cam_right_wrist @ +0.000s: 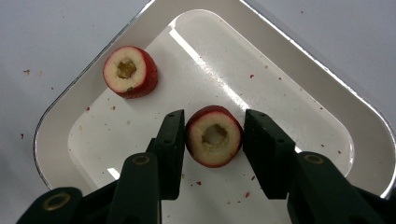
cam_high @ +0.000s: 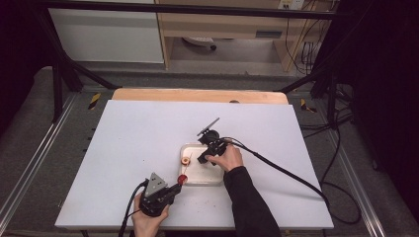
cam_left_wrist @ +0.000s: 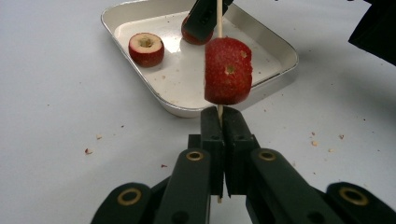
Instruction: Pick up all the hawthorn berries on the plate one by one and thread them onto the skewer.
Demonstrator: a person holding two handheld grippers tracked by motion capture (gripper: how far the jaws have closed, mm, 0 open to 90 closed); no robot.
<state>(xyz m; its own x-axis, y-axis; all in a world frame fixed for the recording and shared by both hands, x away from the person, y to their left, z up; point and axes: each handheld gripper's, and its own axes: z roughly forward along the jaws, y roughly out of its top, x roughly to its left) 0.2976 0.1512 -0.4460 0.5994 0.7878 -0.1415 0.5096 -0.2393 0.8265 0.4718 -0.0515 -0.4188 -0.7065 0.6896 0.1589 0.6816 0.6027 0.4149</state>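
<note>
White worktop (cam_high: 148,143) fills the scene, ringed by grey floor and a black frame. At the near left, the left gripper (cam_high: 174,190) has its jaws clenched on a thin wooden skewer (cam_left_wrist: 219,21), which stands upright with one cored red fruit piece (cam_left_wrist: 228,71) threaded on it, just in front of the tray's near rim. Right of it sits a shallow white tray (cam_right_wrist: 289,51) holding two more cored fruit rings. One ring (cam_right_wrist: 130,71) lies loose. The other ring (cam_right_wrist: 215,136) sits between the jaws of the right gripper (cam_right_wrist: 214,144), which flank it closely without clearly pressing on it.
</note>
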